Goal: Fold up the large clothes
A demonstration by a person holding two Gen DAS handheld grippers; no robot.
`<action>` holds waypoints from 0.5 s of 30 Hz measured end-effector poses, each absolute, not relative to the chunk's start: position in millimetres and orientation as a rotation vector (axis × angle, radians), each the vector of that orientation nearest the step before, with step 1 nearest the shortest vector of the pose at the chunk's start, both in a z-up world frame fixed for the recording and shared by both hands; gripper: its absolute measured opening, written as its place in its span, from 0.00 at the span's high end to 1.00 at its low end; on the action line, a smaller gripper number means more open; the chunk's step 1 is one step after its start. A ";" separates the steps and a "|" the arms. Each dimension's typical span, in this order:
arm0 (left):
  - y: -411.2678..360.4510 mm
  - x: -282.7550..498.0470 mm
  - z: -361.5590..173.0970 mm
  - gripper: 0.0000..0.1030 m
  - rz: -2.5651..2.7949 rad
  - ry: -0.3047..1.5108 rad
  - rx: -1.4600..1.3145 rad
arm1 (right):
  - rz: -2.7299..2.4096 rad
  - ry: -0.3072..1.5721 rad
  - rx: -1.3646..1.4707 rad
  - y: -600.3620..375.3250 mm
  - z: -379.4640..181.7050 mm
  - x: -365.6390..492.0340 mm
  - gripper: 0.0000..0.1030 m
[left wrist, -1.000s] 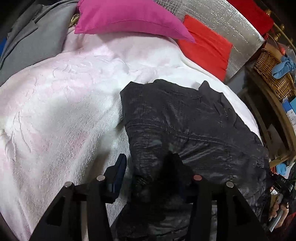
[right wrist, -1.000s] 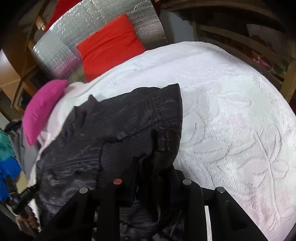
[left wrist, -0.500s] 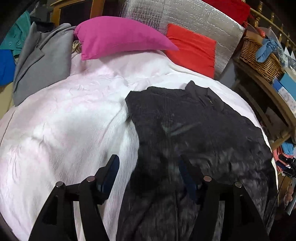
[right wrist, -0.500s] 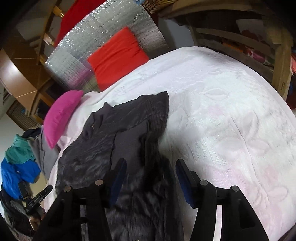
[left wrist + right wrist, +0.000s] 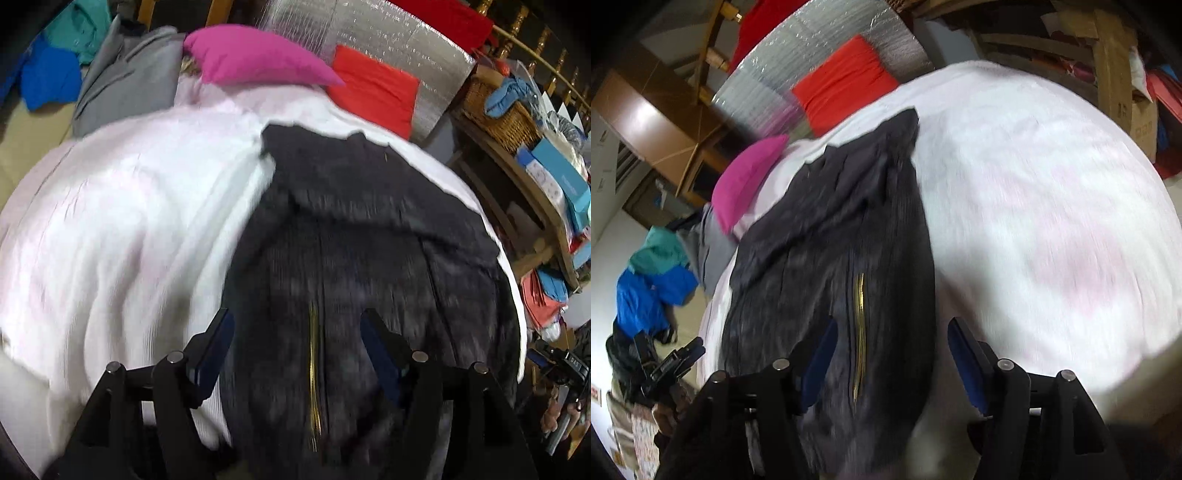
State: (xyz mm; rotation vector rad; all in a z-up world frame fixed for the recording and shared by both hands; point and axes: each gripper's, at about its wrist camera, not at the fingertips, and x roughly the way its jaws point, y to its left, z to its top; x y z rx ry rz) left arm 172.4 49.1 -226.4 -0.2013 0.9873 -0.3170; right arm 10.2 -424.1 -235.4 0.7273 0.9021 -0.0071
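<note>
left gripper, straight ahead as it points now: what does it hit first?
Most likely the dark jacket, by its gold zipper. The left gripper, jaws opening, holds nothing; blur leaves depth unclear.

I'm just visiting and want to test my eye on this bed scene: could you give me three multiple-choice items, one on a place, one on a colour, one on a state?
1. Where does the dark jacket lie?
A. in the wicker basket
B. spread on the white bedspread
C. on the floor

2. What colour is the pillow beside the red cushion?
A. magenta pink
B. green
C. yellow

3. How do the left tongs stand?
A. clamped tight on the pink pillow
B. clamped on the red cushion
C. apart, gripping nothing

Answers:
1 B: the jacket rests flat on the bedspread, gold zipper running down it.
2 A: it is bright magenta, at the head of the bed.
3 C: the jaws are opening, jacket cloth lying below them, not pinched.
</note>
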 end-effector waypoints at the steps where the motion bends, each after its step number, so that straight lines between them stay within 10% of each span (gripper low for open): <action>1: 50.5 164.3 -227.6 0.30 -0.314 1.011 -0.212 | 0.001 0.917 0.727 -420.4 -236.1 3.1 0.35; 15: 54.1 141.4 -273.3 0.24 -0.106 1.341 -0.161 | 0.086 1.100 0.742 -364.1 -262.9 -32.4 0.35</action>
